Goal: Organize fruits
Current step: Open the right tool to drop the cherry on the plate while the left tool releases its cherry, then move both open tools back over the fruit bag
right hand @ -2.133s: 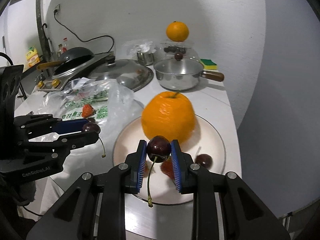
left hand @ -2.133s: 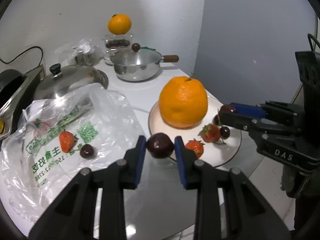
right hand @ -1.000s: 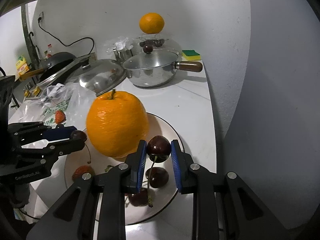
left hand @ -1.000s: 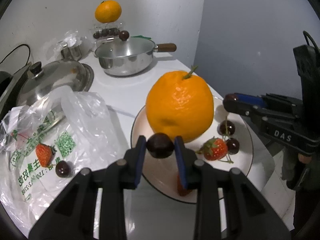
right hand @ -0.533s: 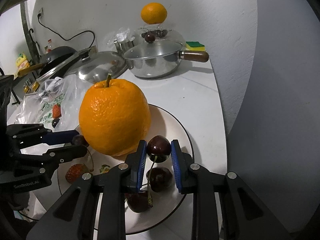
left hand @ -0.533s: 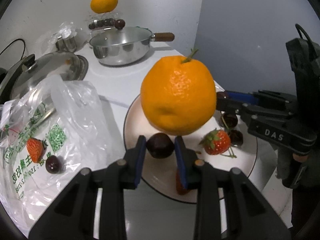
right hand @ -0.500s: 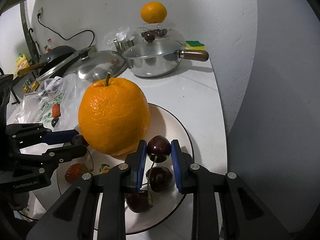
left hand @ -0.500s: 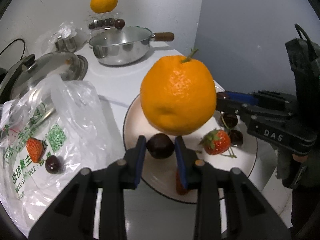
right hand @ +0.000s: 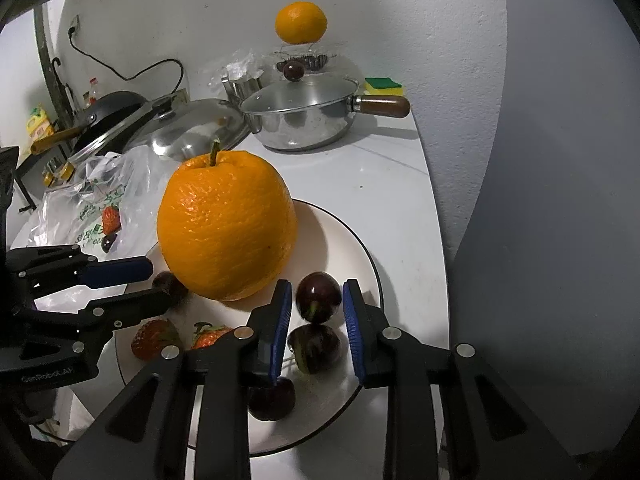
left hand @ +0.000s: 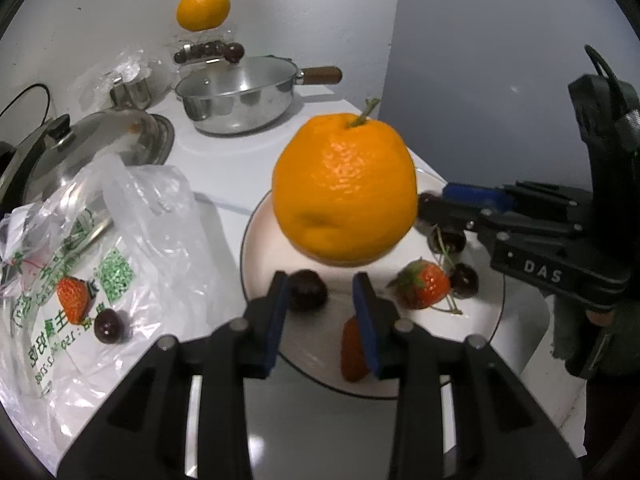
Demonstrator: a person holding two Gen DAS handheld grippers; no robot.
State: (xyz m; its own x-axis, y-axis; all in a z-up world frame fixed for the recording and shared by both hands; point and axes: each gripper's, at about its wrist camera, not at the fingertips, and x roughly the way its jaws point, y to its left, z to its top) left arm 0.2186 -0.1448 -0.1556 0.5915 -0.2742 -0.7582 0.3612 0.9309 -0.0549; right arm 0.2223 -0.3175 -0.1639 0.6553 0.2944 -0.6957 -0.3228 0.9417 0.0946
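White counter [right hand: 384, 184] bare beyond plate [right hand: 352, 240] rim, wall close

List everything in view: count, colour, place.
large orange: one, orange, on plate
plate: one, white, dark rim, counter front
cherries: five, dark red; four at plate, one on bag
strawberries: three, red; two on plate, one on bag
plastic bag: one, clear, left of plate
saucepan: one, steel, behind
lid: one, steel, behind bag
small orange: one, orange, by wall
sponge: one, yellow-green, back
left tool: jaws opening, cherry between
right tool: jaws opening, cherry between
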